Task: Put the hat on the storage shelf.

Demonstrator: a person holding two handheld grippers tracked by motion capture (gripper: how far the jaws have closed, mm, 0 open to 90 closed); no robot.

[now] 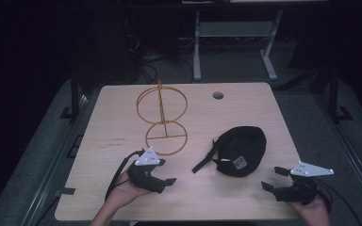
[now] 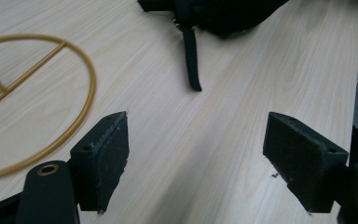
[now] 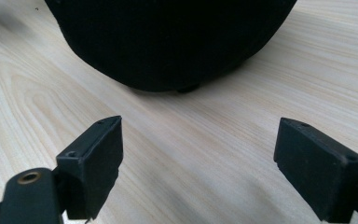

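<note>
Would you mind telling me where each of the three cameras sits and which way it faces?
High view: above the person's side, looking forward and down on the wooden table; both hands, left tongs and right tongs show.
Left gripper view: rides the left tongs, looking across the table at the gold wire stand and the cap's strap; jaws apart.
Right gripper view: rides the right tongs, facing the black cap; jaws apart.
All three share the cap.

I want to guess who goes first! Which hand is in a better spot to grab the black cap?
Probably the right. Its open tongs point straight at the cap, close by. The left tongs, also open, face the cap's strap beside the gold wire stand.
</note>
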